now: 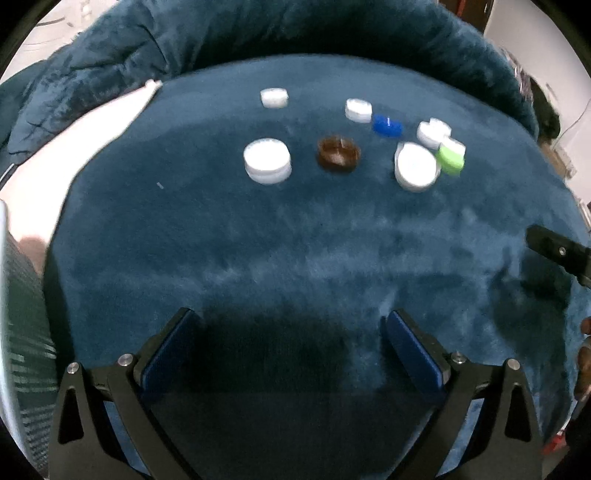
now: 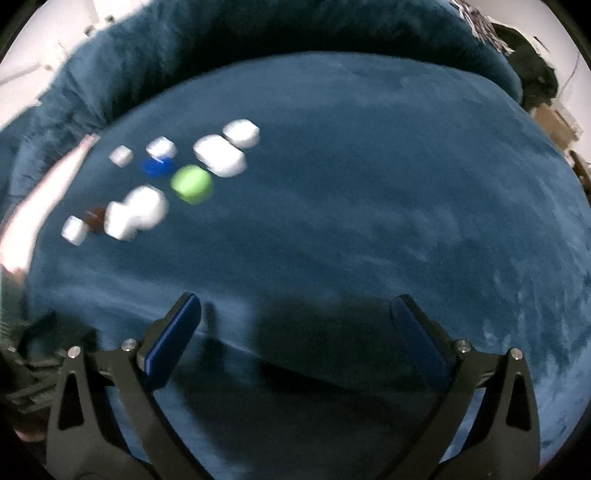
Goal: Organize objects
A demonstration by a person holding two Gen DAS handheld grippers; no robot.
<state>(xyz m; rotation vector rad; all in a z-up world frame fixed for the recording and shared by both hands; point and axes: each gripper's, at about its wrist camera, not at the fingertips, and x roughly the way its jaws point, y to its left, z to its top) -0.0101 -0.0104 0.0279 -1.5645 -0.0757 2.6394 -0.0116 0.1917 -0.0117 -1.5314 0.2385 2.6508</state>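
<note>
Several bottle caps lie on a dark teal plush blanket (image 1: 295, 240). In the left wrist view I see a large white cap (image 1: 266, 160), a brown cap (image 1: 338, 153) with its hollow up, a blue cap (image 1: 386, 125), a green cap (image 1: 450, 157), another large white cap (image 1: 416, 166) and small white caps (image 1: 274, 98). My left gripper (image 1: 290, 343) is open and empty, well short of them. My right gripper (image 2: 297, 332) is open and empty; the caps, with the green cap (image 2: 192, 183) and blue cap (image 2: 158, 167), sit blurred at its far left.
The blanket bunches into a raised fold (image 1: 258, 33) behind the caps. A pale sheet edge (image 1: 74, 133) runs along the left. A finger of the right gripper (image 1: 557, 251) shows at the right edge of the left wrist view.
</note>
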